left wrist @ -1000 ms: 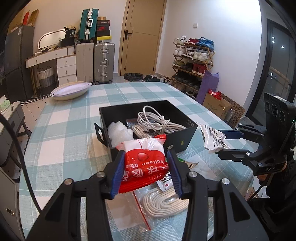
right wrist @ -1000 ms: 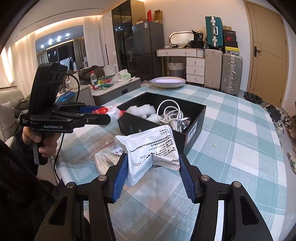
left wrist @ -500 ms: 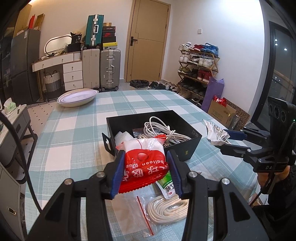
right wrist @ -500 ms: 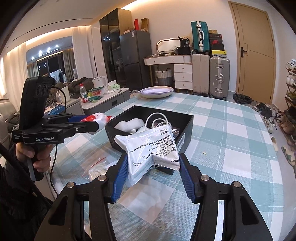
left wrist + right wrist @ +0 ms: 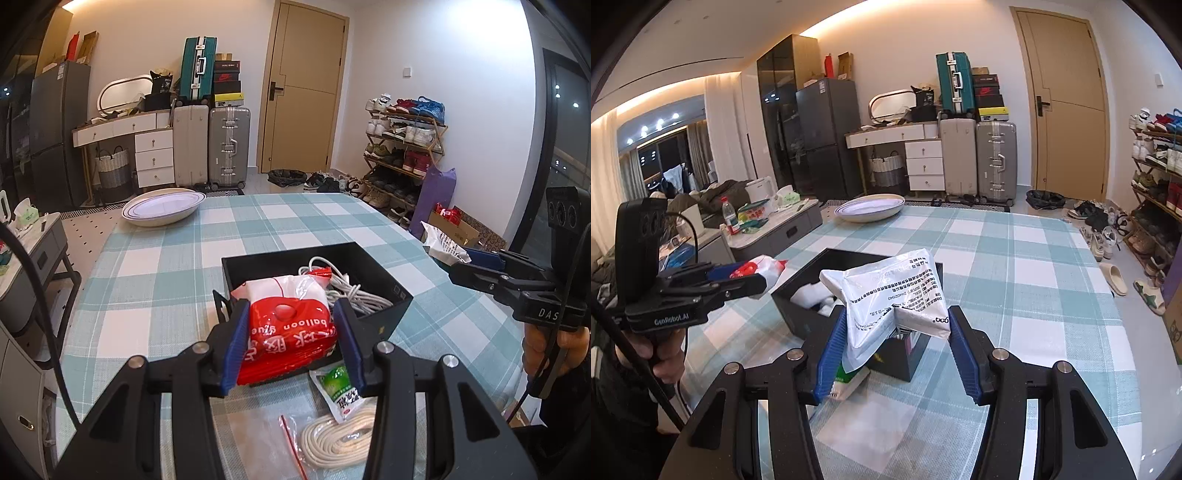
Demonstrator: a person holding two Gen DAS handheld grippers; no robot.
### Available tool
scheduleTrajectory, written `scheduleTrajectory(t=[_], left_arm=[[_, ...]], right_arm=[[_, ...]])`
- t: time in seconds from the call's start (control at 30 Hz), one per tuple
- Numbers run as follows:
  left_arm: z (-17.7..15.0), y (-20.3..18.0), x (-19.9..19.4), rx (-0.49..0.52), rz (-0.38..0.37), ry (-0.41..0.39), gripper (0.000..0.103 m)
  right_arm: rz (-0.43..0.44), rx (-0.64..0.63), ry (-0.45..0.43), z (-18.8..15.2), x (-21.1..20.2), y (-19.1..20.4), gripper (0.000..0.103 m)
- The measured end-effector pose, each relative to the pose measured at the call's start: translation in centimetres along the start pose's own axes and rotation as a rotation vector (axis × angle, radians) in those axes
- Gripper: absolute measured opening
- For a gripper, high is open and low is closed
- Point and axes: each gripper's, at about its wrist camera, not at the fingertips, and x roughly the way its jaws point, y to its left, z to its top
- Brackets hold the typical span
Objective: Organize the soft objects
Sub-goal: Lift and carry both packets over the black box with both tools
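My left gripper (image 5: 291, 343) is shut on a red and white balloon packet (image 5: 288, 325), held above the near corner of the black box (image 5: 391, 291). In that box lie coiled white cables (image 5: 347, 288) and white soft packing (image 5: 812, 295). My right gripper (image 5: 897, 347) is shut on a white printed pouch (image 5: 890, 291), raised over the box's near side (image 5: 897, 354). Each gripper shows in the other's view: the right gripper (image 5: 476, 258) at the right edge, the left gripper (image 5: 746, 275) at the left. On the table lie a bagged white rope coil (image 5: 336, 439) and a green sachet (image 5: 340, 387).
The table wears a teal and white checked cloth (image 5: 155, 295). A large white plate (image 5: 162, 210) sits at its far end. Suitcases (image 5: 210, 147), a dresser, a door and a shoe rack (image 5: 402, 147) stand behind. A low cabinet (image 5: 775, 229) with bottles is off to the left.
Both grippers have risen and tilted up with their packets still held. The box and the items on the table now sit lower in both views.
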Motion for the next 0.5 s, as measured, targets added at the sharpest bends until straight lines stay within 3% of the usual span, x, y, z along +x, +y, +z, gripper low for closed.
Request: scheduleTrajectory(t=[0.5], left_arm=[[2.2, -0.1, 2.3, 0.012, 0.036, -0.011, 0.045]], right_arm=[[-0.004, -0.037, 0.009, 2.9, 2.1, 1.1, 0.055]])
